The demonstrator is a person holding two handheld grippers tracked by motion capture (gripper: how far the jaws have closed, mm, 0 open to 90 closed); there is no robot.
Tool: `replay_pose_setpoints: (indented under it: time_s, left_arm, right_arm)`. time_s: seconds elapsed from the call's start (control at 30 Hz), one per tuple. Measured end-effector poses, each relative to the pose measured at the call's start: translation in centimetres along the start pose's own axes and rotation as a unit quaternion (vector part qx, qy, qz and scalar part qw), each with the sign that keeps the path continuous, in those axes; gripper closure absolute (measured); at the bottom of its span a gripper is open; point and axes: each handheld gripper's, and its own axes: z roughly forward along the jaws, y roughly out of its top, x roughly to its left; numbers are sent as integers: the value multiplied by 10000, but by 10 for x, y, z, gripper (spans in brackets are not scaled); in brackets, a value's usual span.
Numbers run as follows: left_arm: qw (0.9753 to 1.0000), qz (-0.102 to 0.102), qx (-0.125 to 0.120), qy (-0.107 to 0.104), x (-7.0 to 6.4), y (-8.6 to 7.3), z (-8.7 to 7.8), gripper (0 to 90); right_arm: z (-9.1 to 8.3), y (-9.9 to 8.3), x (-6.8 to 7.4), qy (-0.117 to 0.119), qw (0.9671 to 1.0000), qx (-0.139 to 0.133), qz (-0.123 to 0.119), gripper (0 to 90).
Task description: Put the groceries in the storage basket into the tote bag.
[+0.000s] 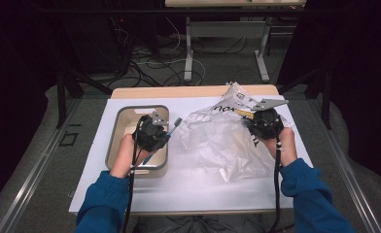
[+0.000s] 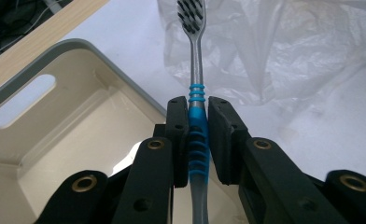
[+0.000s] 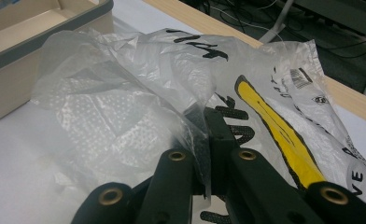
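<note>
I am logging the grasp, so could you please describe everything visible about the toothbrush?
The toothbrush has a slim grey handle with blue ribbed rubber-looking grip bands and a head of black and white bristles. The left gripper clamps it at the blue grip, head pointing away towards the clear plastic bag. It is held above the edge of the beige tray.

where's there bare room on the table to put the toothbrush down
Bare white table cover lies along the near edge, in front of the tray and plastic bag. The tray's floor looks free too. The middle and right are crowded by the bag.
</note>
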Motion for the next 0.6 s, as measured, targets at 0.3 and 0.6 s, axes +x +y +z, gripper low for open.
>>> replay_pose_setpoints:
  time_s: [0.3, 0.6]
  left_arm:
    - [9996, 183, -45, -223, -13, 5, 0, 792]
    - [9990, 238, -44, -367, -24, 9, 6, 792]
  right_arm:
    - [0, 0, 1, -23, 10000, 25, -1, 900]
    - [1, 0, 2, -6, 10000, 0, -16, 900]
